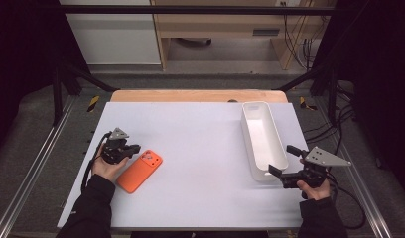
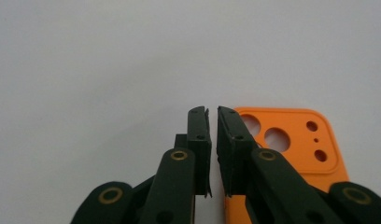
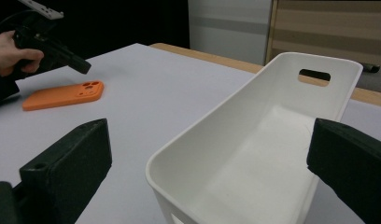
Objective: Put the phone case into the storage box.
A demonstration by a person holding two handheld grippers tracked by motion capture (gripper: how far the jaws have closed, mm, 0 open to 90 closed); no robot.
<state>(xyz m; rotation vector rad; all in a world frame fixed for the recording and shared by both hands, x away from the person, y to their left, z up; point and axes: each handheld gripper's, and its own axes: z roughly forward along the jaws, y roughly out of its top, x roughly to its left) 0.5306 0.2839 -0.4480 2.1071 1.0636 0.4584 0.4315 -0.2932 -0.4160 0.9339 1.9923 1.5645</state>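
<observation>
White tabletop (image 1: pixel 200 163) carries two things: an orange phone case (image 1: pixel 139 171) near the left edge, lying flat with its camera cutouts up and toward the far side, and a long white bin (image 1: pixel 263 140) near the right edge, running from the far edge toward the near one, empty, with a slot handle in its far end wall. Left hand (image 1: pixel 107 167) comes in from the near left corner, sleeve dark, wrist bent so the left gripper (image 1: pixel 131 148) angles down and to the right, its tip just over the far end of the case. In the left gripper view the jaws stand almost together, a thin slit between them, nothing held; the case sits just behind and to the right of the tips, whether touching cannot be told. Right hand (image 1: pixel 314 188) comes in from the near right corner, gripping the right gripper (image 1: pixel 284 161) with its grey three-cornered plate (image 1: pixel 327 157) on top, aimed left toward the near end of the bin. Its jaws are spread wide, one to each side of the bin's near end in the right gripper view, not closed on the walls and holding nothing. Same view shows the left hand and its gripper farther off above the case.
</observation>
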